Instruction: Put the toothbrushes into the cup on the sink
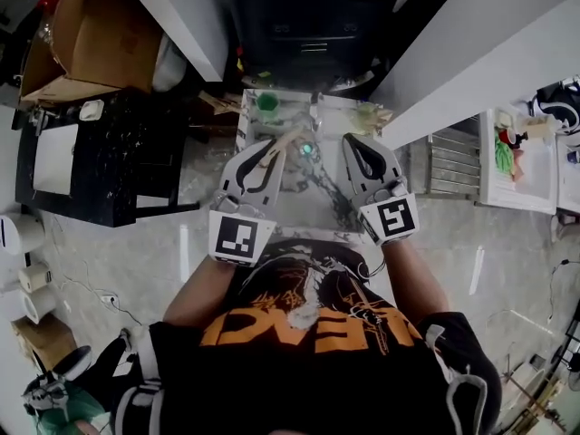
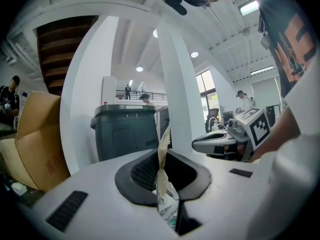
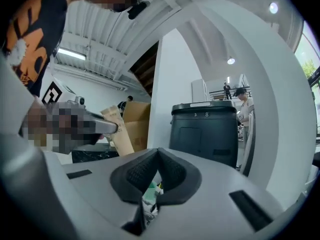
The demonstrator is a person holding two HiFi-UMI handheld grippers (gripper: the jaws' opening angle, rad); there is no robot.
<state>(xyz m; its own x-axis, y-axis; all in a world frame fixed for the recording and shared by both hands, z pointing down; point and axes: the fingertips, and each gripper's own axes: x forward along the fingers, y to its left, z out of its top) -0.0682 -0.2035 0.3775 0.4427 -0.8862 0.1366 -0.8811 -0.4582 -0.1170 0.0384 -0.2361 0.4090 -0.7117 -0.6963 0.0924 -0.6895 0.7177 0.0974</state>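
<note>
**Left gripper (image 1: 275, 149) pinches a toothbrush (image 1: 288, 138) over the sink (image 1: 317, 207)**

Head view: the left gripper and right gripper (image 1: 352, 143) reach over the marbled sink. The beige-wrapped toothbrush juts toward 2 o'clock.

Left gripper view: its jaws pinch the toothbrush upright, with what looks like a clear cup (image 2: 167, 205) below at 6 o'clock.

Right gripper view: its jaws are pressed together, empty.

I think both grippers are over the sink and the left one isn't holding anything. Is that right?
Not quite. The left gripper is not empty: its jaws are shut on a thin tan packet, which may be a wrapped toothbrush. The left gripper view shows this. The rest is right: it and the right gripper are both over the sink.
</note>
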